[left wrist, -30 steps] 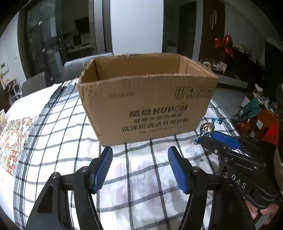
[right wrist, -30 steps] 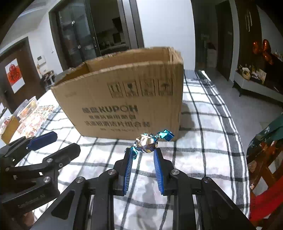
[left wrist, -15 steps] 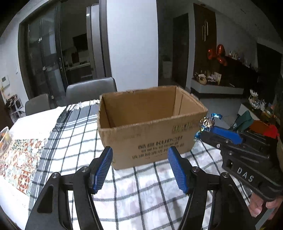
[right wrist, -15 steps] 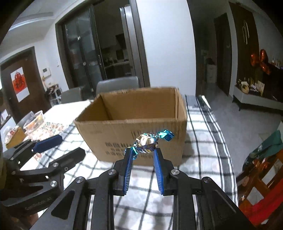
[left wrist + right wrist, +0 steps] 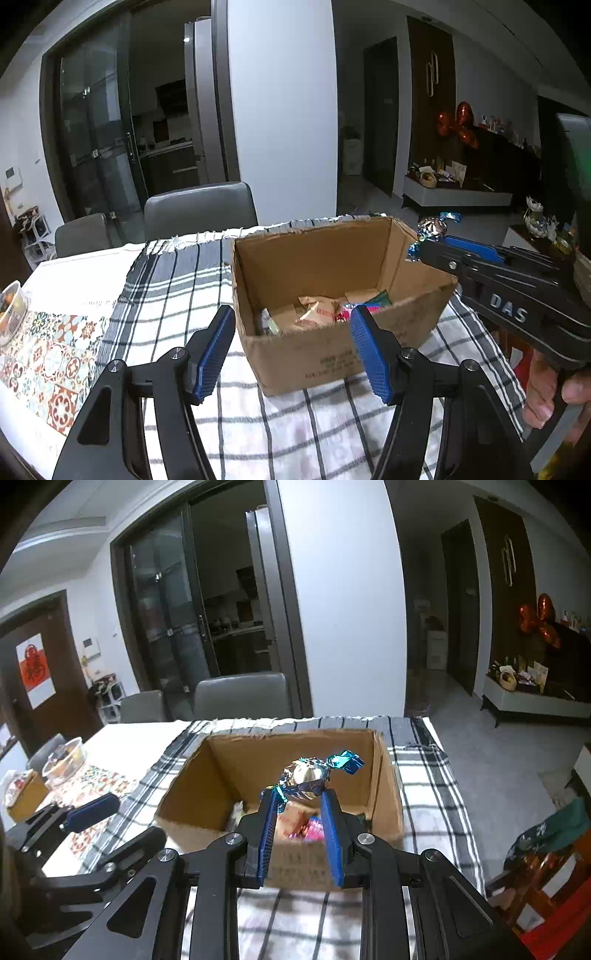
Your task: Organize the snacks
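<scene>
An open cardboard box (image 5: pixel 332 354) stands on the checked tablecloth, also in the right wrist view (image 5: pixel 184 797). Snack packets (image 5: pixel 317 312) lie on its floor (image 5: pixel 299 821). My right gripper (image 5: pixel 301 794) is shut on a foil-wrapped candy with teal twisted ends (image 5: pixel 308 775), held above the box's near edge. From the left wrist view the candy (image 5: pixel 432 227) sits at the right gripper's tip, over the box's right wall. My left gripper (image 5: pixel 291 345) is open and empty, in front of the box's near left corner.
The checked cloth (image 5: pixel 177 280) covers the table, with a patterned mat (image 5: pixel 48 350) at the left. A clear bowl (image 5: pixel 64 762) and a small box (image 5: pixel 22 797) stand at the left. Grey chairs (image 5: pixel 199 210) stand behind the table. A red and green object (image 5: pixel 546 845) lies right.
Both grippers have risen and now look down into the box, so the snacks inside show. The right gripper has carried the candy up over the box's edge.
</scene>
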`<state>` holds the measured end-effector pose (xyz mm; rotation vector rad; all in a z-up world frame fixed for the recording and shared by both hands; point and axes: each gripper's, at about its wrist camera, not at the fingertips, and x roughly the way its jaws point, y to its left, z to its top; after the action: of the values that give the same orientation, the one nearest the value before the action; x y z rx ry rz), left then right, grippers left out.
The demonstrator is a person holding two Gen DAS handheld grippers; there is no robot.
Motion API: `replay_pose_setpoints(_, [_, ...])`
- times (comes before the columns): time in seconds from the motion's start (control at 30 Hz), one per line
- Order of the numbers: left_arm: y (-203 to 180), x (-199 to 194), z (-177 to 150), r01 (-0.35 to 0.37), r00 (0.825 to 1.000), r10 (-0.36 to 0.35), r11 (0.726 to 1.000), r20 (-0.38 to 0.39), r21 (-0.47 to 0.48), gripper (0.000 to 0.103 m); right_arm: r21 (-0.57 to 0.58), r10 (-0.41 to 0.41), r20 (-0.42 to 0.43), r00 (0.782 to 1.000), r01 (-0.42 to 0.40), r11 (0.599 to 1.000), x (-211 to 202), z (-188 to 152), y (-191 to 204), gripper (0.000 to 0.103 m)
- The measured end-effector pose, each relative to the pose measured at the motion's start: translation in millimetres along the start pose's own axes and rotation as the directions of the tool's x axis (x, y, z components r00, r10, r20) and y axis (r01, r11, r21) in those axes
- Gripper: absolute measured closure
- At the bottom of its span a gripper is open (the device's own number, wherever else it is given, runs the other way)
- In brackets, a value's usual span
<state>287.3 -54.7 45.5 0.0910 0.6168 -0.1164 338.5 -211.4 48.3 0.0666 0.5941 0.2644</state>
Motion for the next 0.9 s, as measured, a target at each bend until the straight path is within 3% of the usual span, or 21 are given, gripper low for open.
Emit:
replay_pose_setpoints(0.07, [2.7, 3.3, 4.9, -0.004, 1.000, 0.004, 1.000, -0.002, 0.002, 0.039, 0.009, -0.012, -0.006, 1.000, 0.012, 1.000, 8.1, 4.8, -1.0, 0.075])
replay_pose_setpoints(0.17, [7.6, 6.3, 8.9, -0.004, 1.000, 0.004, 1.000, -0.010, -0.006, 0.039, -0.003, -0.055, -0.020, 0.998, 0.055, 0.998, 17.3, 7.1, -0.5, 0.062])
replay_pose_setpoints(0.47, [8.3, -6.1, 2.7, -0.008, 1.000, 0.008, 1.000, 0.014, 0.005, 0.038, 0.013, -0.062, -0.021, 0.998, 0.062, 0.998, -8.1, -16.1, 1.9, 0.060])
replay_pose_setpoints(0.6, [7.6, -20.8, -5.1, 0.006, 1.000, -0.006, 1.000, 0.025, -0.003, 0.035, 0.022, -0.080, -0.007, 0.997, 0.080, 0.997, -29.7, -26.5, 4.5, 0.053])
replay_pose_setpoints(0.7, [9.2, -35.8, -10.5, 0.009, 0.999, -0.008, 1.000, 0.041, -0.014, 0.028, 0.022, -0.098, 0.010, 0.995, 0.098, 0.995, -49.9, -35.2, 8.0, 0.053])
replay_pose_setpoints(0.83, [8.0, -62.6, -19.2, -0.013, 0.995, 0.013, 1.000, 0.095, -0.001, 0.021, 0.030, -0.132, 0.044, 0.990, 0.131, 0.991, -80.3, -46.9, 13.3, 0.040])
replay_pose_setpoints(0.9, [7.0, -77.8, -24.7, -0.023, 0.993, 0.022, 1.000, 0.120, 0.010, 0.015, 0.037, -0.128, 0.053, 0.990, 0.126, 0.991, -94.8, -51.3, 14.4, 0.040])
